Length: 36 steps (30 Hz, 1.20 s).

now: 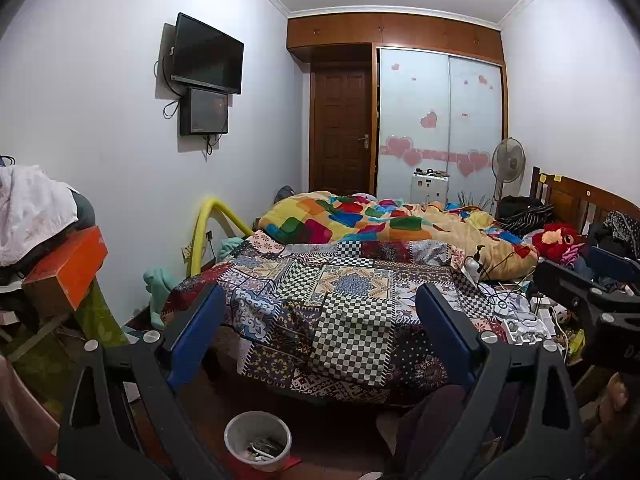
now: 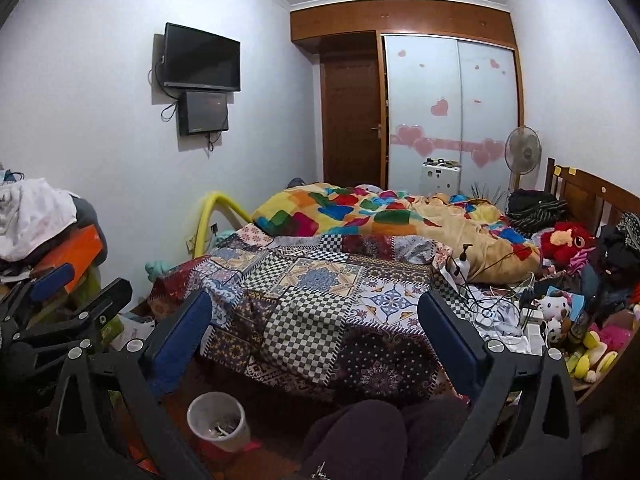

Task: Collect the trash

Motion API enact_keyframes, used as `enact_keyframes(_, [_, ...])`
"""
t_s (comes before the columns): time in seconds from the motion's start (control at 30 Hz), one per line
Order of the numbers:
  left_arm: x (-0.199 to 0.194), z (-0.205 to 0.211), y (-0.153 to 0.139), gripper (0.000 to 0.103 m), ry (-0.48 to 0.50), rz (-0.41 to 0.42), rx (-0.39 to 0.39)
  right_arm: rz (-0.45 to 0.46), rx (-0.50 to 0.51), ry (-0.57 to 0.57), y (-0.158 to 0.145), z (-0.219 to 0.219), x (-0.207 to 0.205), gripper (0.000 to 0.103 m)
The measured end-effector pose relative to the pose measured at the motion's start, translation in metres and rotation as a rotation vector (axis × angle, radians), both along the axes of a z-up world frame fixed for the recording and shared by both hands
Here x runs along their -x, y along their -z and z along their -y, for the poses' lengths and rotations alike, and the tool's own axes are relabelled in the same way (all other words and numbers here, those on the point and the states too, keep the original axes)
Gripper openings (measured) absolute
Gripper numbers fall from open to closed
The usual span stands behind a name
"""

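Note:
A white plastic bin (image 1: 258, 440) (image 2: 216, 420) stands on the floor at the foot of the bed, with a few scraps inside. On the bed's right side, white wrappers, small boxes and tangled cables (image 1: 516, 312) (image 2: 500, 320) lie in a heap beside a pump bottle (image 1: 474, 264) (image 2: 464, 264). My left gripper (image 1: 320, 312) is open with nothing between its blue pads, raised in front of the patchwork cover. My right gripper (image 2: 318, 320) is also open and holds nothing. Each gripper shows at the edge of the other's view.
The bed's patchwork cover (image 1: 344, 300) fills the middle, with a coloured duvet (image 1: 380, 224) behind it. Soft toys (image 2: 568, 240) and clothes crowd the right headboard side. An orange box (image 1: 72, 268) and laundry pile up on the left. A person's dark-trousered knee (image 2: 360, 432) is below.

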<state>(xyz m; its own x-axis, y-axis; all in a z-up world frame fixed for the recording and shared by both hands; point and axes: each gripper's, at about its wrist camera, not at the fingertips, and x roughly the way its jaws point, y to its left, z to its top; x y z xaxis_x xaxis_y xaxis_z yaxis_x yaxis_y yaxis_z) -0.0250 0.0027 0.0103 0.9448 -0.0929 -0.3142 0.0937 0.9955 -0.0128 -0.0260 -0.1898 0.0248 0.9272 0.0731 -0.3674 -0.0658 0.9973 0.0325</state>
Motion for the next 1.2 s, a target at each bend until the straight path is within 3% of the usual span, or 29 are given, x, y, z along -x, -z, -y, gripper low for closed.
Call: enact_keyframes(1.2, [0.002, 0.0004, 0.0045, 0.102, -0.019, -0.01, 0.012, -0.002, 0.008, -0.008, -0.0033, -0.0022, -0.0007, 0.102])
